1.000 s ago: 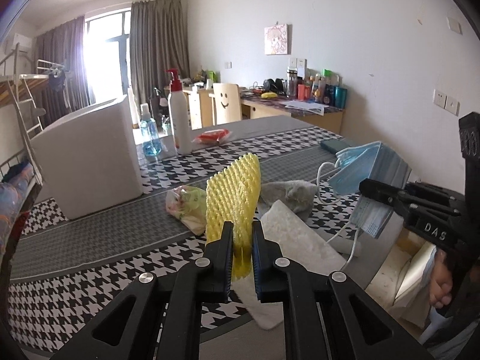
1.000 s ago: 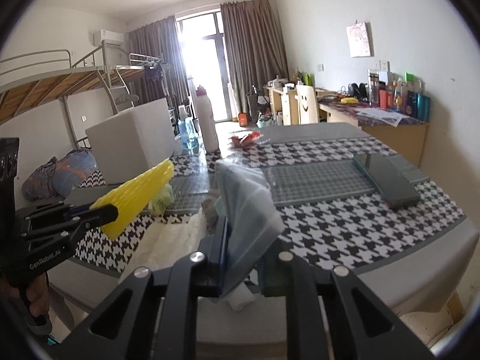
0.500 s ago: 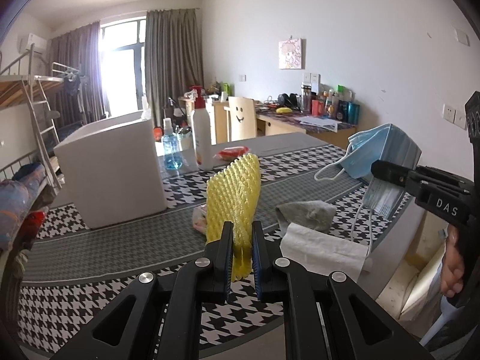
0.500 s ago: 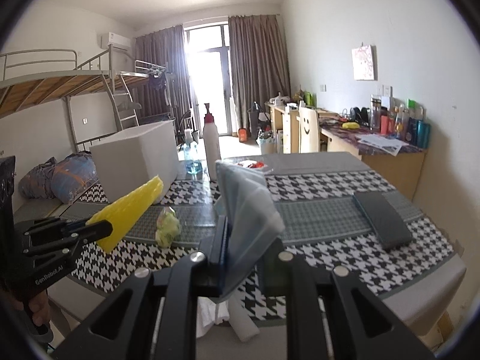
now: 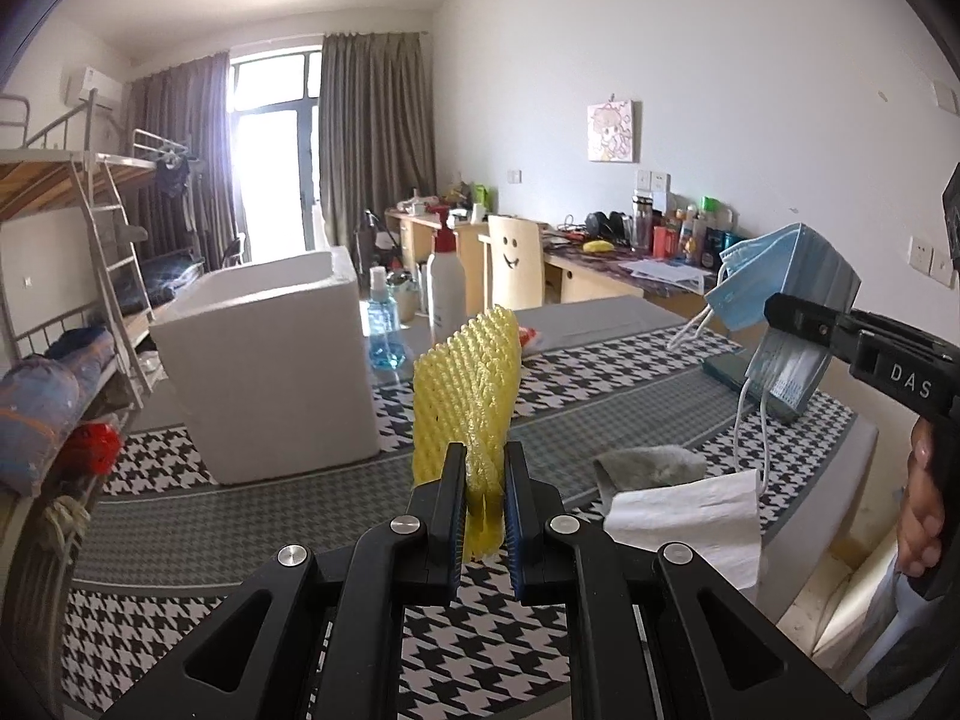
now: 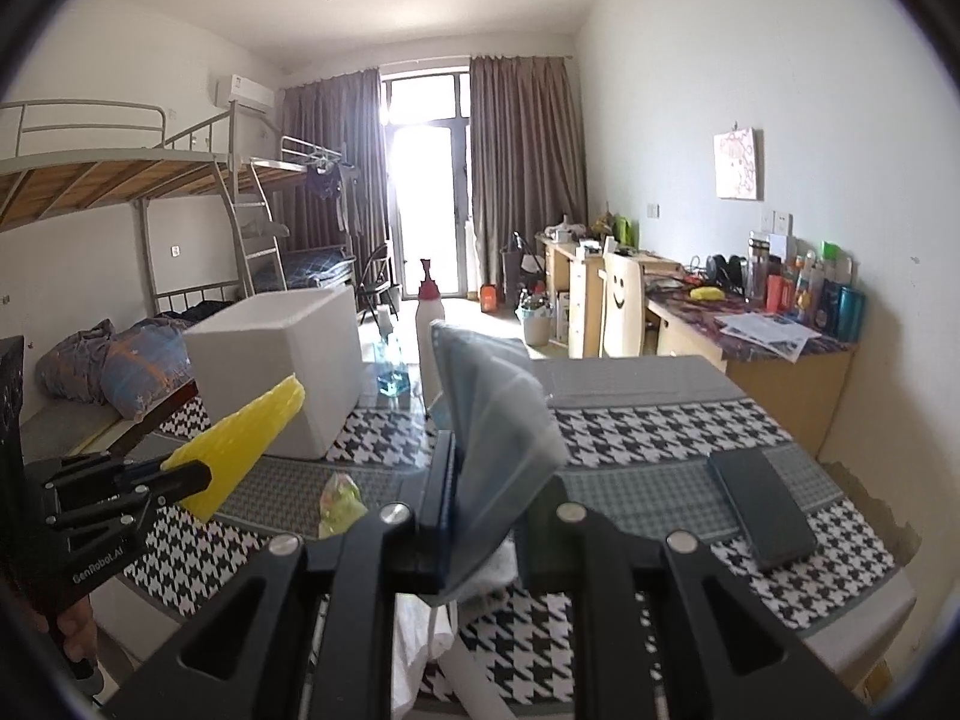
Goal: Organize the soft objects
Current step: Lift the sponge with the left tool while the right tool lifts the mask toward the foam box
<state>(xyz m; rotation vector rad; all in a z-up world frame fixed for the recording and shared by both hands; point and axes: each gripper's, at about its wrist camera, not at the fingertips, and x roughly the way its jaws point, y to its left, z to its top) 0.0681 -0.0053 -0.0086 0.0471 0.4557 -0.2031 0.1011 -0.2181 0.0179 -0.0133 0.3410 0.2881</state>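
The left gripper (image 5: 485, 501), low in the centre of the left wrist view, has its jaws clamped on the bottom end of a yellow foam net sleeve (image 5: 465, 396), which stands upright above the fingers, held in the air over the houndstooth tablecloth (image 5: 180, 540). In the right wrist view the same gripper (image 6: 180, 474) appears at the lower left edge, the sleeve (image 6: 240, 444) tilting up toward the middle of the frame.

The right gripper (image 6: 486, 516), low in the centre of its own view, is closed on a stack of blue face masks (image 6: 498, 414) that rises upright from between the jaws. Seen from the left wrist camera, that gripper (image 5: 798, 315) reaches in from the right edge, the masks (image 5: 780, 300) hanging from its tip with white ear loops dangling toward the table.

Below the masks, at the lower right of the left wrist view, a white paper towel (image 5: 690, 516) lies at the table's near edge, touching a grey cloth (image 5: 651, 462) just behind it. A crumpled yellow-green bag (image 6: 339, 495) sits on the cloth near the centre of the right wrist view, and a dark flat case (image 6: 762, 510) lies to the right.

Further back, left of centre, stands a white foam box (image 5: 270, 360), open at the top. Beside it are a blue spray bottle (image 5: 383, 330) and a tall white pump bottle (image 5: 447, 294).
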